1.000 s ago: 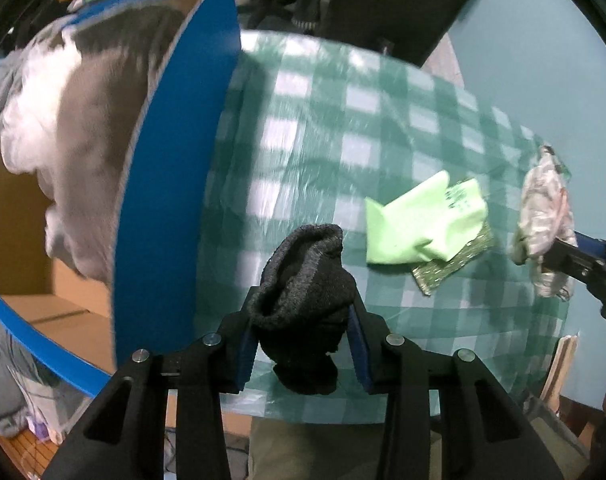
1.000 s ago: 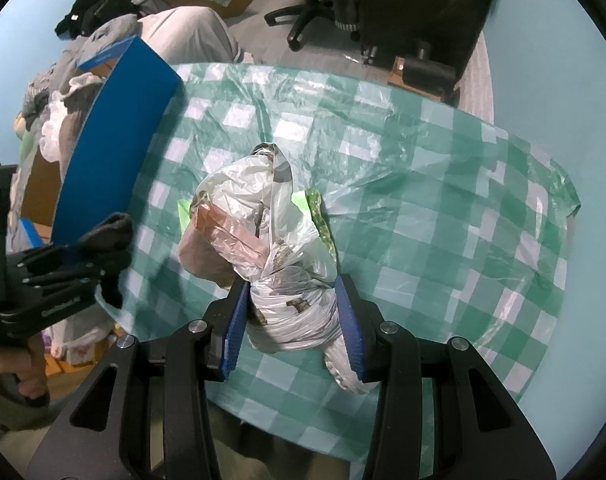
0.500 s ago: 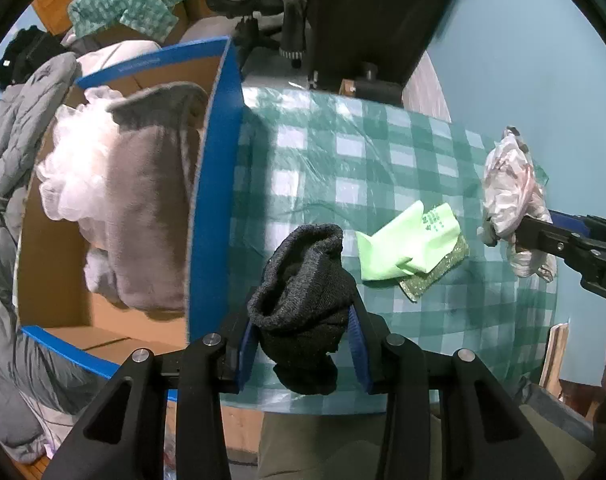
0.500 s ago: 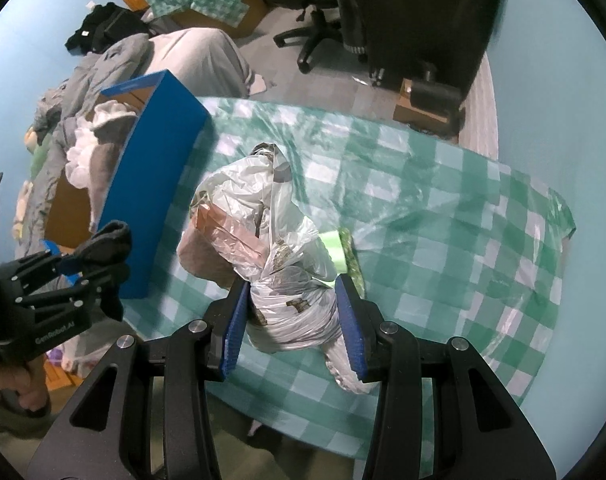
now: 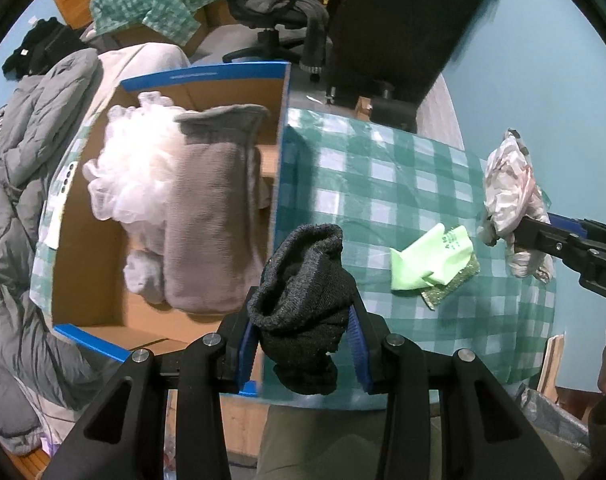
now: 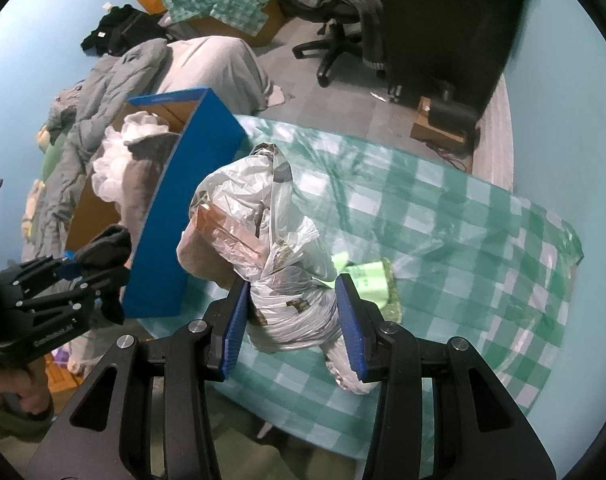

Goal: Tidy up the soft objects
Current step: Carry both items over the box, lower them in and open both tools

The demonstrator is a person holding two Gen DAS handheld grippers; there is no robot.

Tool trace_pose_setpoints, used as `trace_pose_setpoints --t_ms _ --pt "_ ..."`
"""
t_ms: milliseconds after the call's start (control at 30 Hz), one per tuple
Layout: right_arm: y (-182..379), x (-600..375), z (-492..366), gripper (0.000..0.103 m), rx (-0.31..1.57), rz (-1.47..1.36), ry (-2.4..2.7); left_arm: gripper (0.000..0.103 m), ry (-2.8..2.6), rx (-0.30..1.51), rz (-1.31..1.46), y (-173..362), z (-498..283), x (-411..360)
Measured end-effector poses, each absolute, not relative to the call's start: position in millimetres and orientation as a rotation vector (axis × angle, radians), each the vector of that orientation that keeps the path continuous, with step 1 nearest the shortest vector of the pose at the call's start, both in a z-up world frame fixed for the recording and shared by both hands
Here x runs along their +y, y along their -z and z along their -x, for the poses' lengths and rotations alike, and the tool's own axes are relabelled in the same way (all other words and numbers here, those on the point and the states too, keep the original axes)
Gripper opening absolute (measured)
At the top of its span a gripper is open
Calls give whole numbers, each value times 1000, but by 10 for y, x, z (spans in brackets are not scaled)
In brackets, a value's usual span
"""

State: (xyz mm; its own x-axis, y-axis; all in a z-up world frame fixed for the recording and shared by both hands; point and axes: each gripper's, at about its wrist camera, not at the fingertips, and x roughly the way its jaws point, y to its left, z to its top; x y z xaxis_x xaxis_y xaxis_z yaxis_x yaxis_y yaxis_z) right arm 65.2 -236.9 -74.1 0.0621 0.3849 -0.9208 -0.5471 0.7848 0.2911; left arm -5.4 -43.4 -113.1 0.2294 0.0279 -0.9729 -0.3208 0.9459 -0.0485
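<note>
My left gripper is shut on a dark grey knitted sock, held in the air beside the blue cardboard box. Inside the box lie a brown-grey towel and a white puffy mesh. My right gripper is shut on a crumpled plastic bag bundle, lifted above the green checked table. A light green cloth on a glittery sponge stays on the table. The right gripper with its bag shows at the right of the left wrist view.
A grey jacket lies left of the box. An office chair and a dark cabinet stand on the floor beyond the table. A person's hand holds the left gripper.
Both grippers have risen with their loads. The left view has drawn back, so the box interior now shows fully. The table looks smaller and farther in both views.
</note>
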Motion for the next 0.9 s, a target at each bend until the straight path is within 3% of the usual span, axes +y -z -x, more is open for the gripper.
trace_pose_setpoints --t_ms 900 --pt "547 -920 -413 42 1291 176 -899 40 -328 1307 304 1103 365 634"
